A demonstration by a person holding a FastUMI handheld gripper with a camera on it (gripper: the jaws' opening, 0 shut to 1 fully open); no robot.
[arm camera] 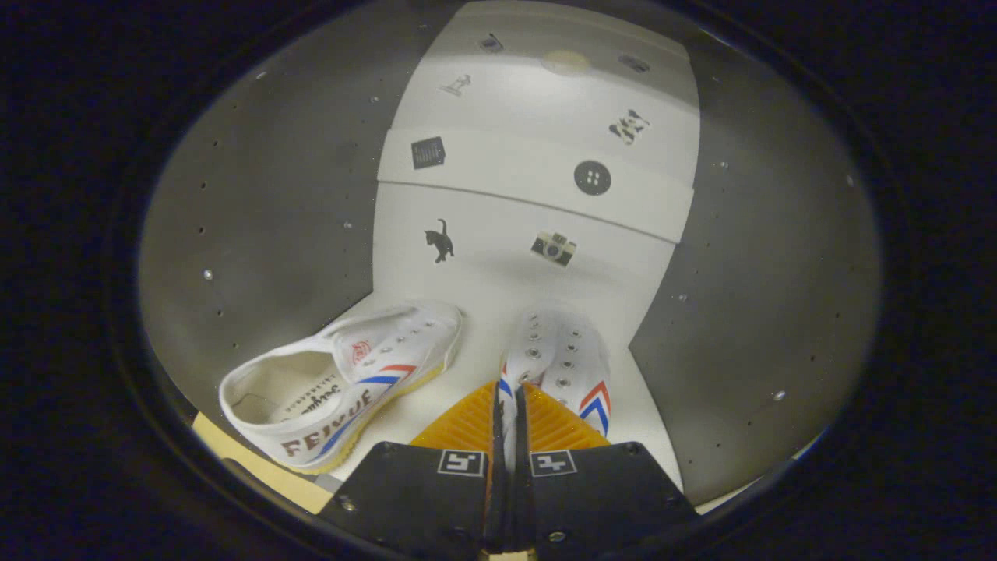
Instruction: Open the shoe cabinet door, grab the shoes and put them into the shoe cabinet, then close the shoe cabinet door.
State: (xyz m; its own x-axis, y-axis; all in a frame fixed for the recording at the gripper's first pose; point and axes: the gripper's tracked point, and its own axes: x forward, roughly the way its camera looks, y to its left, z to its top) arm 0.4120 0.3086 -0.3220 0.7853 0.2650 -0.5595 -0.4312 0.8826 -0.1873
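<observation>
Right shoe (562,366) at lower centre of frame, inside the cabinet (257,234), its side wall pinched between the gripper (510,405) fingers, nearly pressed together. Second shoe (343,382) lies tilted at lower left, just beside. Back panel (530,195) with small stickers fills upper centre.

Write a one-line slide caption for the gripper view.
Gripper shut on second white sneaker inside shoe cabinet, beside first sneaker.
</observation>
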